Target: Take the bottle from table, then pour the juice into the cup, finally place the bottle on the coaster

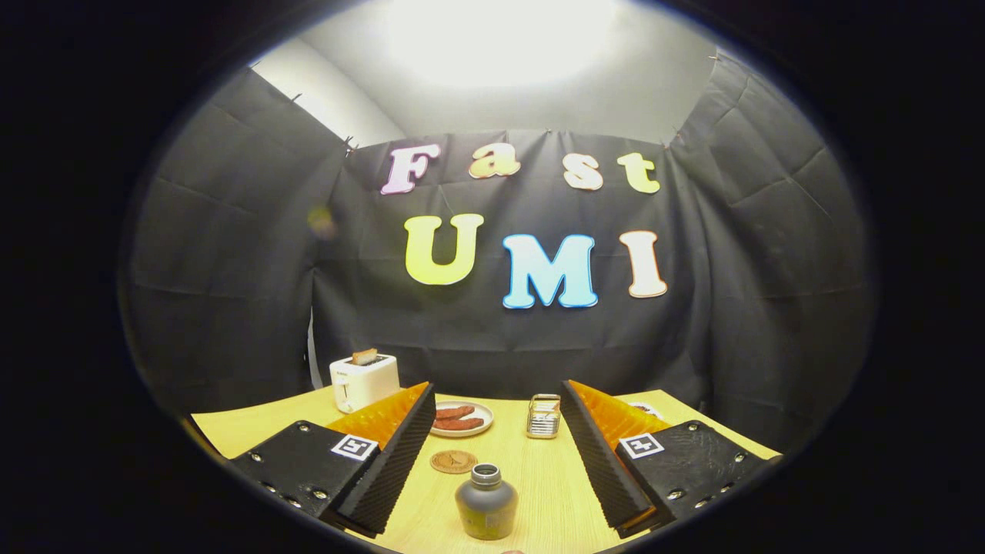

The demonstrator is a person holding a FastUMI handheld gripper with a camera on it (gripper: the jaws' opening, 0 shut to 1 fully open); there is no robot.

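Gripper view: gripper (492,454) spread wide, holding nothing, with the unlabelled-looking bottle (485,503) upright between its fingers.

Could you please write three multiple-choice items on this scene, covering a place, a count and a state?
1. Where is the bottle?
A. between the claw's fingers
B. on the coaster
C. beside the toaster

2. How many sausages lie on the plate?
A. one
B. two
C. four

3. How is the claw?
A. shut on the bottle
B. shut on nothing
C. open

Answers: 1 A, it stands upright on the table between the fingers, untouched. 2 B, two lie side by side. 3 C, the fingers stand wide apart.
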